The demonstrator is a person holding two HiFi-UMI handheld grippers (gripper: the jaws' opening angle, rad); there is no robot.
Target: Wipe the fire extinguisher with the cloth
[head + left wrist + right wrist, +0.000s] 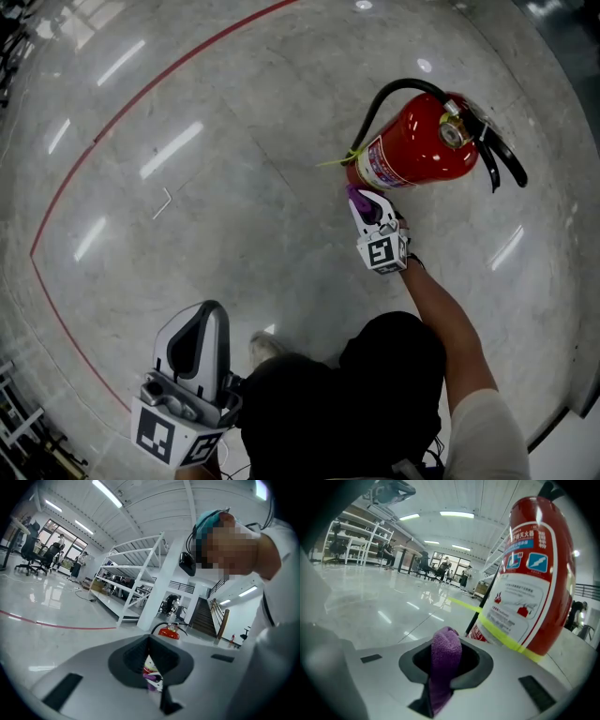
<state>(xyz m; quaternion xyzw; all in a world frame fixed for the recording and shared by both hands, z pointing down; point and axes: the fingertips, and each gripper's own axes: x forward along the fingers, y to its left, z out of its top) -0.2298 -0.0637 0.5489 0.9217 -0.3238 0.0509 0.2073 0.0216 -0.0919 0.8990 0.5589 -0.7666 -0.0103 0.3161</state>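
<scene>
Holding the purple cloth (445,656) pinched fast, the right claw (360,199) sits just short of the fire extinguisher (417,148) standing ahead of it. Press gently, stroking along the cylinder, lest it topple. The left claw (208,314), closed and empty, hangs far behind.

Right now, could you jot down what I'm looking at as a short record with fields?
Setting: glossy grey floor
Fire extinguisher: red, upright on the floor, with a black hose
Cloth: purple, clamped in the right gripper
Right gripper: shut on the cloth, close to the extinguisher's base; contact unclear
Left gripper: shut, empty, held back near the person
</scene>
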